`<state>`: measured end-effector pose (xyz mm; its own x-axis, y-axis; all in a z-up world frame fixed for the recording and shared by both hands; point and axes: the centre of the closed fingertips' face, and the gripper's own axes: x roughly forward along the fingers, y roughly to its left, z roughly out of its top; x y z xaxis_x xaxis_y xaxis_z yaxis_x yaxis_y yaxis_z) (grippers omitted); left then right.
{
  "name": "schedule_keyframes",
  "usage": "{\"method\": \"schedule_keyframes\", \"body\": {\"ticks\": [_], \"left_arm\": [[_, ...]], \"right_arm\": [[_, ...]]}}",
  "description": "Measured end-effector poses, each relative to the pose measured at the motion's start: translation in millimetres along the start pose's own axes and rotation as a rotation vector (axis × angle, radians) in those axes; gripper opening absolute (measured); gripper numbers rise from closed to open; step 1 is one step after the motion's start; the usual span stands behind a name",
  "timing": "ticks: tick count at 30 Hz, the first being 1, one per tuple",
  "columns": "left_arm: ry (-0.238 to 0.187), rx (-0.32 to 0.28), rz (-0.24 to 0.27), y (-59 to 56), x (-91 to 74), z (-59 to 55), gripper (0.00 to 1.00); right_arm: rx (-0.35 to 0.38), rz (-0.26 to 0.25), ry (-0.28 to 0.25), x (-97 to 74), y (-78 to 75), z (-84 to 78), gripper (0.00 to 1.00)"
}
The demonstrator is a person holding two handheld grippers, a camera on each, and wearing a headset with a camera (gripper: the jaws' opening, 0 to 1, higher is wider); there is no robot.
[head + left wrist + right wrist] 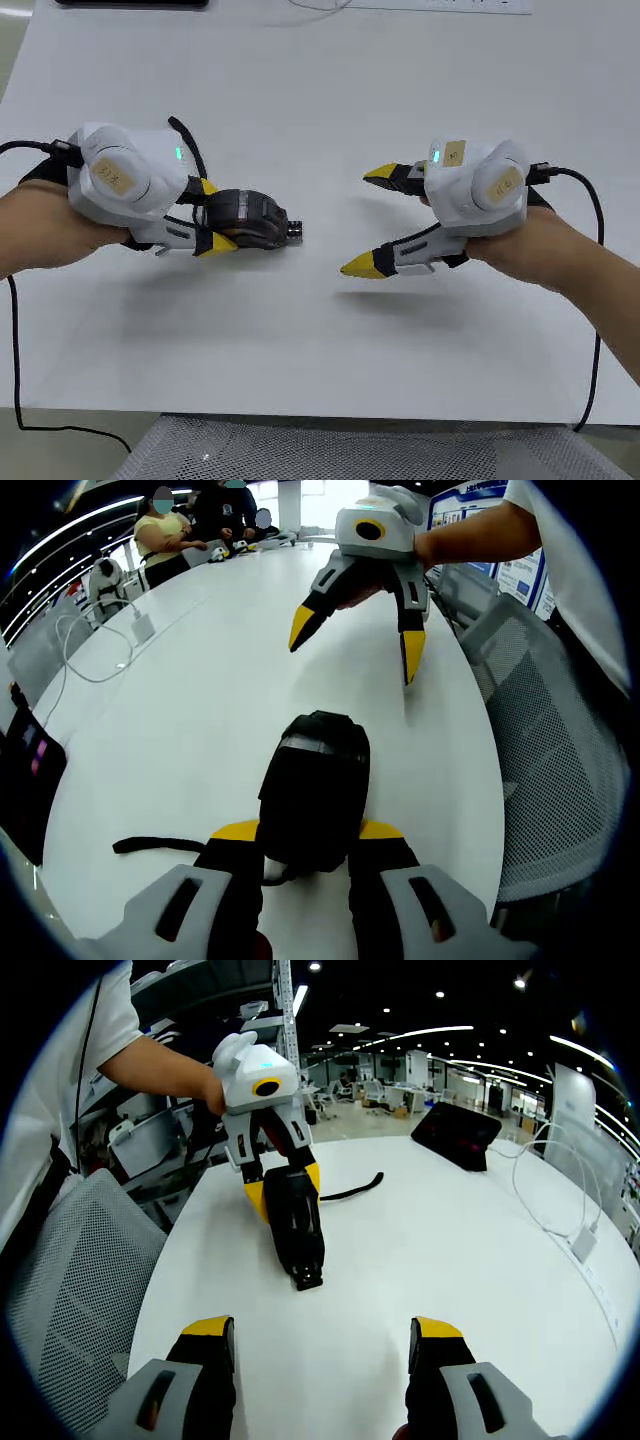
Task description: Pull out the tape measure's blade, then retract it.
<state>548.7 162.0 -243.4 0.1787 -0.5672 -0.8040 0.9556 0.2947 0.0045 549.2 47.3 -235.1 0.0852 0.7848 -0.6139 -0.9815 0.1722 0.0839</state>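
The left gripper is pinched on the rear of the tape measure, one yellow-tipped jaw on each flat side of the black case. In the left gripper view, the case stands out forward from between the two jaws of that gripper. The left hand grips its tool from behind, and the forearm comes in level from the left edge of the table.

The tape measure sits left of the table's middle, low on the white surface; I cannot tell whether it touches. Its long axis runs roughly parallel to the near edge. The blade's mouth, with the small end hook, points at the right gripper. A black strap trails from the case across the surface.

The right gripper has its jaws spread wide, nothing between them, tips turned towards the hook and well apart from it. The right hand holds it over the right half of the table, with the forearm slanting in from the near right corner. From the right gripper view, its own jaws frame the case end-on, with the left gripper behind.
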Motion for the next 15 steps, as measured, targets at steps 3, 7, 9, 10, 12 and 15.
{"method": "schedule_keyframes", "body": {"ticks": [3,7,9,10,12,15], "left_arm": [[0.000,0.005,0.001,0.0,0.0,-0.1,0.28],[0.000,0.009,0.005,0.0,0.1,-0.4,0.28],[0.000,0.009,0.006,0.0,0.0,-0.4,0.28],[0.000,0.009,0.007,0.0,0.0,-0.4,0.28],[0.002,0.013,0.008,-0.1,0.1,-0.6,0.28],[0.002,0.012,0.010,0.1,0.1,-0.7,0.28]], "right_arm": [[-0.002,0.011,-0.006,5.4,1.7,1.3,0.67],[-0.011,0.023,-0.012,12.7,2.6,2.8,0.64],[-0.015,0.030,-0.014,17.4,3.0,3.6,0.63],[-0.019,0.036,-0.013,20.3,3.4,3.5,0.62],[-0.020,0.043,-0.015,24.0,4.2,4.5,0.61],[-0.021,0.049,-0.022,29.6,4.5,7.2,0.59]]}}
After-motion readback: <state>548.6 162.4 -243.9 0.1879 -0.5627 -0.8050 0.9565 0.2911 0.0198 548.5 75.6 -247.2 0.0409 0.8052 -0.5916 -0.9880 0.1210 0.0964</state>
